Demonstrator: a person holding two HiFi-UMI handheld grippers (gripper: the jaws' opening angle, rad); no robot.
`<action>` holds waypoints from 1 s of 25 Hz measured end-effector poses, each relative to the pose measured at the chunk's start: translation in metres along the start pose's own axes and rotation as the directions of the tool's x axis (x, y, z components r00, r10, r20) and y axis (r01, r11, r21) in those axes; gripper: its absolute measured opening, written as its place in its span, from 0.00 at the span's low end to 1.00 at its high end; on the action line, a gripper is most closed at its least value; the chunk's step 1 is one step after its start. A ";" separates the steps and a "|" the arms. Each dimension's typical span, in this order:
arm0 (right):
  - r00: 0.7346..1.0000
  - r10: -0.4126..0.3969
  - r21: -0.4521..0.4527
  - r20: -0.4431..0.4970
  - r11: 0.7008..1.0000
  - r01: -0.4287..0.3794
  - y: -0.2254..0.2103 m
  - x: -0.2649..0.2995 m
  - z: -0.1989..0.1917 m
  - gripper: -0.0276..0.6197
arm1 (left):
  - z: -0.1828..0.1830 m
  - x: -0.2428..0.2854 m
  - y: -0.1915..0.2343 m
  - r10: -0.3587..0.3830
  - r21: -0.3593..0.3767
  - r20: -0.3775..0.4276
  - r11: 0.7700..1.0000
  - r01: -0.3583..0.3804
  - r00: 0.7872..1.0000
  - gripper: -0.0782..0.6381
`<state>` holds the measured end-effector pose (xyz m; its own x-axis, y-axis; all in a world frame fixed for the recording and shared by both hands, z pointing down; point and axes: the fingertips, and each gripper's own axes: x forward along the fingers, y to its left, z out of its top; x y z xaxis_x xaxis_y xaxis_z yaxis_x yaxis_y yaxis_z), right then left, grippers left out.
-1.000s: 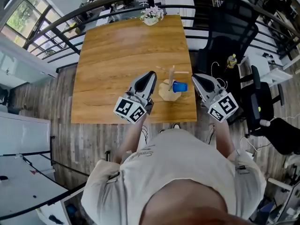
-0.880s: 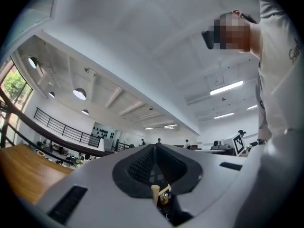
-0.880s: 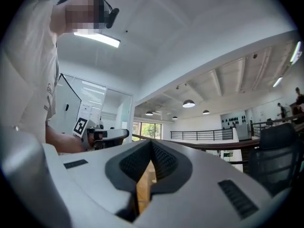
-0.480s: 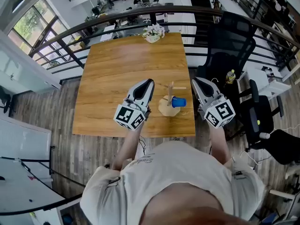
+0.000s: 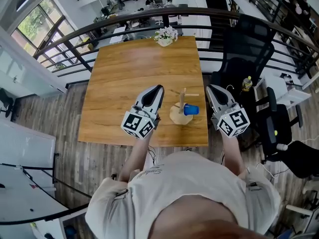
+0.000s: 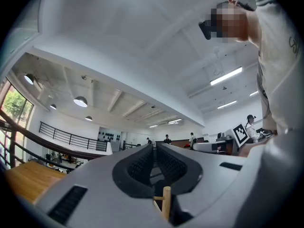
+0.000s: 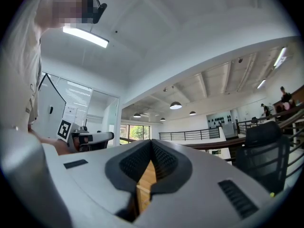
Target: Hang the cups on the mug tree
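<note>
Head view: left hand-held gripper (image 5: 158, 88) and right hand-held gripper (image 5: 212, 88) pointed roughly level, flanking the tree (image 5: 182, 103), both closed and empty. The cup (image 5: 190, 109) hung on it, as 1 second earlier.

One wooden table (image 5: 129, 73) is filling the centre, carrying one mug tree (image 5: 181, 114), one blue cup (image 5: 190, 110) and one flower pot (image 5: 165, 35). Two grippers are hovering: left gripper (image 5: 158, 87), right gripper (image 5: 210, 87). Two chairs are standing right: upper chair (image 5: 244, 49), lower chair (image 5: 273, 114).
</note>
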<state>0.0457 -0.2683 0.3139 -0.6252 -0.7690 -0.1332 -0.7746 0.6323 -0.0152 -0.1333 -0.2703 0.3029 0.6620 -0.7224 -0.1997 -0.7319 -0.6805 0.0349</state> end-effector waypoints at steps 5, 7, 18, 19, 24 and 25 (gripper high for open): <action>1.000 0.009 0.007 -0.011 1.000 -0.009 0.003 0.002 -0.005 0.03 | -0.002 -0.004 0.000 -0.003 0.005 -0.011 1.000 0.003 1.000 0.15; 1.000 0.016 0.000 -0.013 1.000 -0.016 0.007 0.004 -0.005 0.03 | -0.004 -0.007 0.003 0.005 0.001 -0.013 1.000 -0.005 1.000 0.15; 0.999 0.024 0.010 -0.048 1.000 -0.024 0.014 0.008 -0.018 0.03 | -0.010 -0.019 0.009 0.026 -0.012 -0.022 1.000 -0.026 0.999 0.15; 0.998 0.028 0.007 -0.052 1.000 -0.028 0.017 0.009 -0.019 0.03 | -0.010 -0.022 0.010 0.030 -0.015 -0.022 0.999 -0.030 0.999 0.15; 0.997 0.037 -0.018 -0.064 0.999 -0.038 0.026 0.011 -0.023 0.03 | -0.015 -0.031 0.015 0.048 -0.033 -0.022 0.998 -0.049 0.999 0.15; 0.997 0.036 -0.021 -0.065 0.999 -0.037 0.027 0.011 -0.024 0.03 | -0.016 -0.032 0.016 0.049 -0.036 -0.022 0.998 -0.049 0.999 0.15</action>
<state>0.0159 -0.2621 0.3356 -0.6576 -0.7502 -0.0690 -0.7524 0.6586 0.0105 -0.1636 -0.2603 0.3257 0.6289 -0.7571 -0.1767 -0.7575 -0.6479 0.0801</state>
